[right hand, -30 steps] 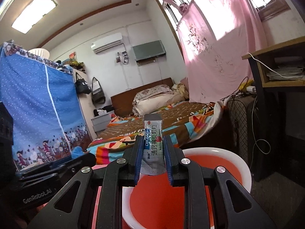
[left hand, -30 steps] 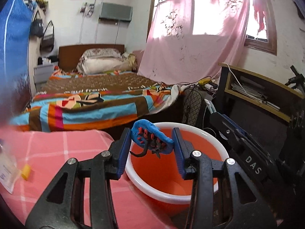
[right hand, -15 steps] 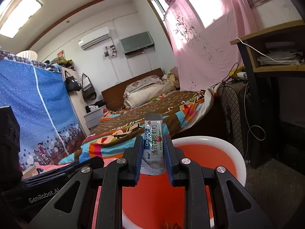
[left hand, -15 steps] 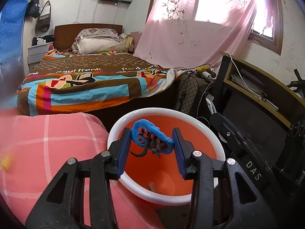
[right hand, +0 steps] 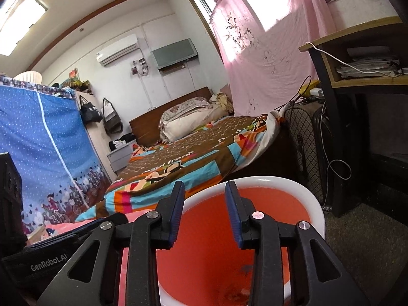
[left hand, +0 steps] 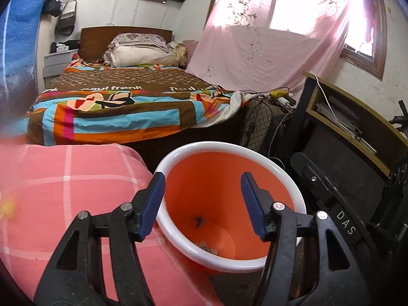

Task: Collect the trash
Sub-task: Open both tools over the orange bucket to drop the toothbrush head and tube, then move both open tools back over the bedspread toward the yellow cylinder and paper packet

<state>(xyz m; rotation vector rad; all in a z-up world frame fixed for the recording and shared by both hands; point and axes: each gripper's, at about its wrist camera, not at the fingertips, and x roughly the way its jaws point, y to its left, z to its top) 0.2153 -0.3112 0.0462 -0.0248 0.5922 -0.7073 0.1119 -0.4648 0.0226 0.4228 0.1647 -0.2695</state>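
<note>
Release on both sides: my left tongs [left hand: 202, 204] and right tongs [right hand: 205, 213] are opening over the orange bucket [left hand: 270, 164], nothing between either pair now. The blue scrap and the sachet I was pinching a moment ago are gone; dark bits [left hand: 200, 221] lie at the bottom. I reckon that's two pieces binned.

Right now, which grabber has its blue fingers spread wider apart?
The left gripper. Its opening jaws span much of the orange bucket; the right gripper shows a narrower, also opening gap. Both are empty.
</note>
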